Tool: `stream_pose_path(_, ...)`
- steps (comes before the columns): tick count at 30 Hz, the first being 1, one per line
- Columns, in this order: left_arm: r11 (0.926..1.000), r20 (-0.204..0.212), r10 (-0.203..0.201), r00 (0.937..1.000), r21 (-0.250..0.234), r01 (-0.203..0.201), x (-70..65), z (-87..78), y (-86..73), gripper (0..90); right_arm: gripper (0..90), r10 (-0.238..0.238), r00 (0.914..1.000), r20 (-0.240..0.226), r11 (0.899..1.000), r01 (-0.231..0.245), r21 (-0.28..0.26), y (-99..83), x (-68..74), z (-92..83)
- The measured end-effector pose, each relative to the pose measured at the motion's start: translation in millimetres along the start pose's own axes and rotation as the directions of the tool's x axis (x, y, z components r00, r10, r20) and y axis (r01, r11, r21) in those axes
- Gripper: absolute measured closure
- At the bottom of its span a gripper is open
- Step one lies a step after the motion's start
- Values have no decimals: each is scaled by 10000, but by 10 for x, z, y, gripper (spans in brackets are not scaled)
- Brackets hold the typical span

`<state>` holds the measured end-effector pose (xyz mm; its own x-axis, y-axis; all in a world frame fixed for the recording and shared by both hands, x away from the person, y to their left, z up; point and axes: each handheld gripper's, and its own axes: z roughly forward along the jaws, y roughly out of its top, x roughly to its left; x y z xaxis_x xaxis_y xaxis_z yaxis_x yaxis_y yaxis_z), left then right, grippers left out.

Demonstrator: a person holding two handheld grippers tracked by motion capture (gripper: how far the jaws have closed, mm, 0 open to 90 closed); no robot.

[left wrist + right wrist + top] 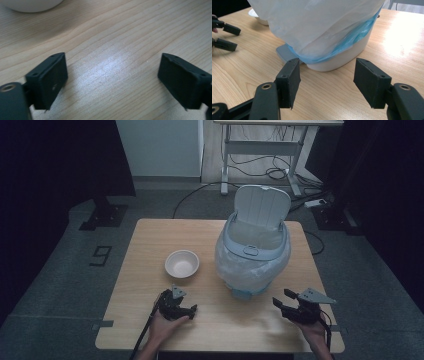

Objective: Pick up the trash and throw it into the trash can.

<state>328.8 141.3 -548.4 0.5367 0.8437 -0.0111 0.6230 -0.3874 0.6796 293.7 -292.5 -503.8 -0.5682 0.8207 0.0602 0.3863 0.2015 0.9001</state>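
Left gripper point(193, 309) lower left of centre and right gripper point(281, 301) lower right, both released, empty, low over table point(145, 250), apparently staged; white bowl point(182, 263) mid-frame left of lined bin point(253, 251), lid point(262, 206) raised, presumably for loading; floor marking "9" point(101, 255) legible.

The right gripper point(325, 82) has its jaws apart over the wooden table point(242, 72), holding nothing. Ahead stands a white bin point(342, 56) draped with a plastic liner point(317, 22). The other gripper point(227, 36) sits far left.
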Motion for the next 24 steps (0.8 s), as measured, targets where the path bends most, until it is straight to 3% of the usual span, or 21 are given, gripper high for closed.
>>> stream_pose_path(5,9988,-1,-86,10000,-472,86,-15,-78,28,146,375,-19,10000,39,9999,19,132,-20,-11,10)
stream_pose_path(14,9874,-395,106,9992,-1573,-167,-1,-275,66,160,375,5,10000,88,9998,-7,192,-35,-19,13)
stream_pose_path(24,9890,-437,30,9990,-1475,-94,37,-268,62,170,375,-38,9999,106,9990,34,436,-61,-6,54)
